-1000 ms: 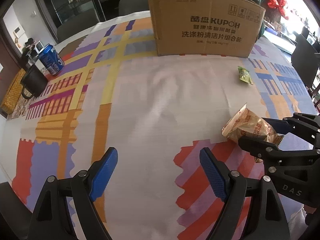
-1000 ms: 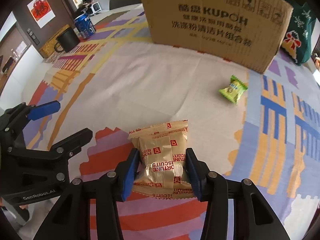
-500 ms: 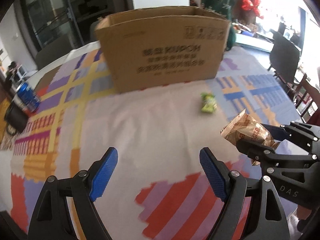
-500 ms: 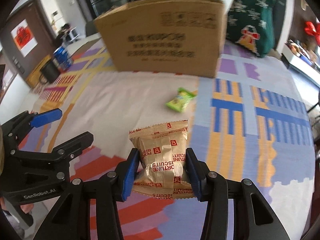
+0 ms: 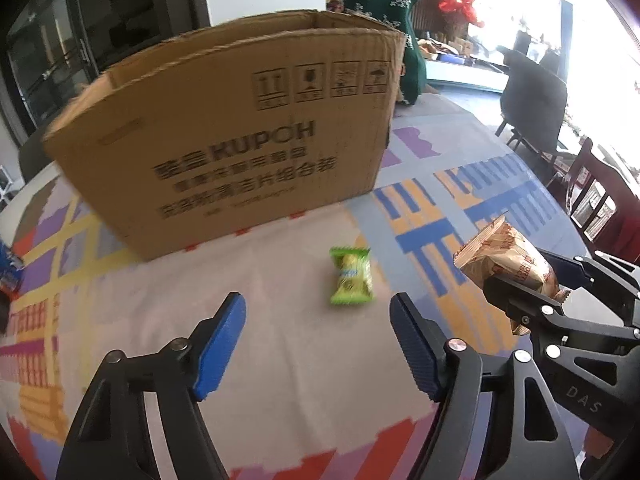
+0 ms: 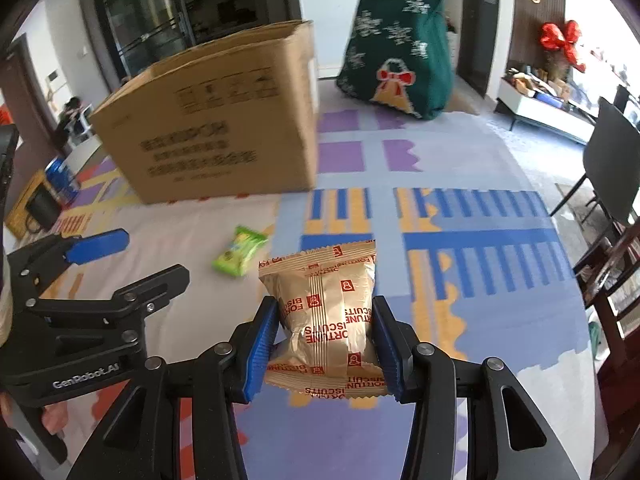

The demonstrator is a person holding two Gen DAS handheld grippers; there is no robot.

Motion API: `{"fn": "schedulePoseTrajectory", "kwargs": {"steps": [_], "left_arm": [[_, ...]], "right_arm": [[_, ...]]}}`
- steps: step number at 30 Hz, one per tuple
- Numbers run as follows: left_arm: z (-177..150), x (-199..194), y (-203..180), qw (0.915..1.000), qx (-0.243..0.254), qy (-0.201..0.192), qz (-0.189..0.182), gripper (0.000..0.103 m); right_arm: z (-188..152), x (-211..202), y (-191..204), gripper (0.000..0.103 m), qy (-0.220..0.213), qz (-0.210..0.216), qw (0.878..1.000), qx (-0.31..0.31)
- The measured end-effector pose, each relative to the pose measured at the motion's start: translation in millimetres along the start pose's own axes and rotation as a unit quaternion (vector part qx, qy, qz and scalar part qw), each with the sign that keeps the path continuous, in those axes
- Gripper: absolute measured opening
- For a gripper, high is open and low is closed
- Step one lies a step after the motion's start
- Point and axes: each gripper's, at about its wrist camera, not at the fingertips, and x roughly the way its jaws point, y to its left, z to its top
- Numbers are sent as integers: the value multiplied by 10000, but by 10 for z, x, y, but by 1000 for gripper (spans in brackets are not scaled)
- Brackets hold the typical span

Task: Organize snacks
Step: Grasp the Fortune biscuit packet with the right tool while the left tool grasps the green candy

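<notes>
Now the box [image 5: 224, 152] looms nearer; the right gripper [image 6: 324, 336] clamps the biscuits [image 6: 326, 312], while the empty left gripper [image 5: 316, 344], jaws just narrowing, nears the green candy [image 5: 351, 276].

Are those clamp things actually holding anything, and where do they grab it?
The right gripper pinches the gold biscuit packet across its lower sides. The left gripper holds nothing.

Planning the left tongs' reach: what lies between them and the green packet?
Only bare tablecloth lies between the open left tongs and the green packet, as the left wrist view shows.
</notes>
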Motion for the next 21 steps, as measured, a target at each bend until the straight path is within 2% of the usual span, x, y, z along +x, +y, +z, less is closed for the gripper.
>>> {"fn": "schedulePoseTrajectory", "kwargs": {"steps": [10,15,19,21], "left_arm": [[128,416,-150,9995,0,312,-92,48],[134,516,-168,9991,-7,421,-101,39],[129,565,-175,9986,-21,511,-147,26],[128,556,-159,9986,-60,494,-177,25]], "right_arm": [[104,110,-214,48,-115,-75,9993,339],[131,167,-259,48,-116,-98,9991,395],[143,194,-267,48,-102,-72,9991,415],[156,202,-267,48,-101,-57,9990,422]]}}
